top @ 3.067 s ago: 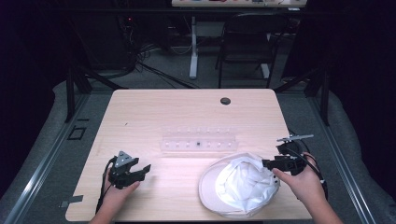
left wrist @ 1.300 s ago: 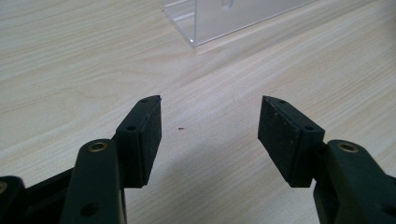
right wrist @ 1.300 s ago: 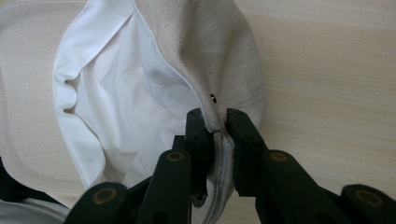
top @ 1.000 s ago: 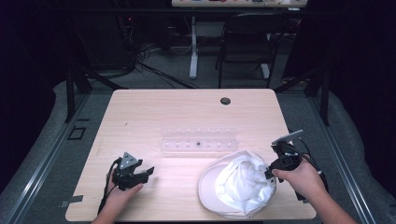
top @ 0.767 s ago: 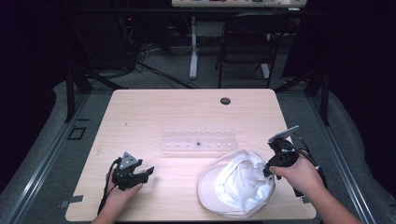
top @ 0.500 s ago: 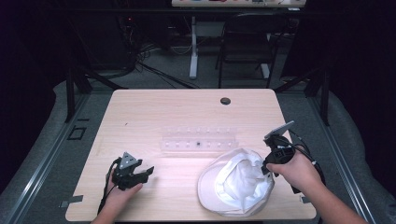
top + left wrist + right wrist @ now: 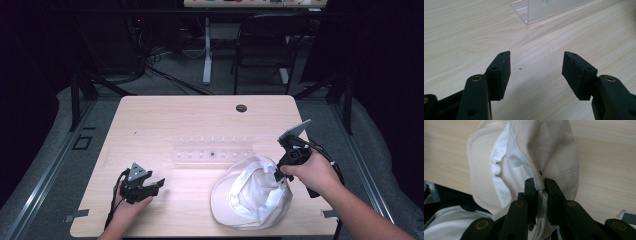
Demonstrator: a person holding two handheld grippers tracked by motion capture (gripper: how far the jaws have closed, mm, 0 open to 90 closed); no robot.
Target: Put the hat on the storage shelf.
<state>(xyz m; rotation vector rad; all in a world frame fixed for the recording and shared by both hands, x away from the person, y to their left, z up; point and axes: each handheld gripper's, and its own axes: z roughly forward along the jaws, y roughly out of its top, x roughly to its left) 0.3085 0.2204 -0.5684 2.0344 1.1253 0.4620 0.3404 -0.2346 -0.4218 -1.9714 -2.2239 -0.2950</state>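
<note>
r gripper [image 7: 540, 185] clamps hat [image 7: 252, 192] edge; l gripper [image 7: 536, 72] agape.

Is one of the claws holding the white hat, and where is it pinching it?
Yes. The right claw pinches the white hat by its edge. The left claw is open and holds nothing.

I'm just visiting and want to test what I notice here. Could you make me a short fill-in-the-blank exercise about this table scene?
1. The right gripper is shut on the rim of a white ____.
2. The left gripper rests with its jaws ____ and nothing between them.
3. Between the cap and the table's far edge lies a clear plastic ____.
4. The table has a top made of light ____.

Missing words: cap; open; rack; wood
</note>
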